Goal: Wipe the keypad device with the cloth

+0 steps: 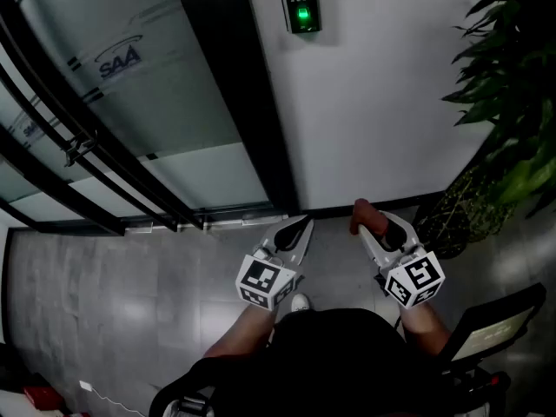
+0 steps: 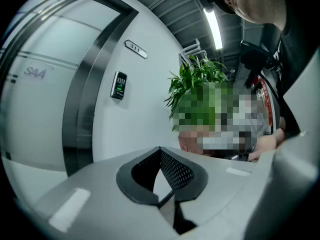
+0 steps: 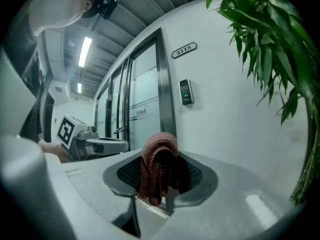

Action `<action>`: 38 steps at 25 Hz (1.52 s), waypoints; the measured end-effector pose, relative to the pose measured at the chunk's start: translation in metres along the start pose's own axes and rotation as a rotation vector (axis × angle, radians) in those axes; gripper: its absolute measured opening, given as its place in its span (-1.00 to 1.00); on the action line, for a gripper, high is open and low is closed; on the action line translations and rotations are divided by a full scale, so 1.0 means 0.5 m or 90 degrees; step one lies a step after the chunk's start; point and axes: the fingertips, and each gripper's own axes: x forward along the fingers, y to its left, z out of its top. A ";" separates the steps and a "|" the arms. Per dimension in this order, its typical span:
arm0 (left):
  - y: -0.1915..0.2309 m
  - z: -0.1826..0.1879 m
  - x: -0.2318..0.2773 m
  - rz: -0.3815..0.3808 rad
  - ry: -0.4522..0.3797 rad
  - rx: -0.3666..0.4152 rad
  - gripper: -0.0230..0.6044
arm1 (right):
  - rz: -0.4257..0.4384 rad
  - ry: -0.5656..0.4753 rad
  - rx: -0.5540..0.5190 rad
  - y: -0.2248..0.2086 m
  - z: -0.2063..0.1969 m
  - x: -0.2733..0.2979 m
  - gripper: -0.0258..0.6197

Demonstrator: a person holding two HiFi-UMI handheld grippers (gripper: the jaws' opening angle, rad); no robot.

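Right gripper: jaws clamped on the cloth, a reddish-brown knit wad. In the right gripper view the cloth is folded over the jaw tips and hangs down between them, long axis roughly vertical, folded end up. From the head view the wad sticks out past the tips, pointing toward the wall.

Left gripper: jaws together at the tips, nothing between them. Held just beside the right one, both low over the grey floor, tips aimed at the base of the wall.

Keypad device: mounted flat on the white wall, just right of the dark door frame. Upright, long axis vertical, buttons in the upper part, a green light glowing below them. Well apart from both grippers, and the cloth is not touching it.

Glass door to the left of the frame. Leafy plant to the right.
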 end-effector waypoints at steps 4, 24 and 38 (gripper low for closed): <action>0.025 -0.010 0.005 -0.014 -0.002 0.000 -0.87 | -0.001 0.002 -0.004 0.003 0.002 0.031 -0.48; 0.225 0.004 0.033 -0.129 -0.002 0.027 -0.88 | -0.089 -0.020 -0.021 0.041 0.039 0.245 -0.48; 0.283 -0.006 0.063 -0.100 -0.008 0.011 -0.87 | -0.080 -0.019 -0.082 -0.034 0.118 0.357 -0.48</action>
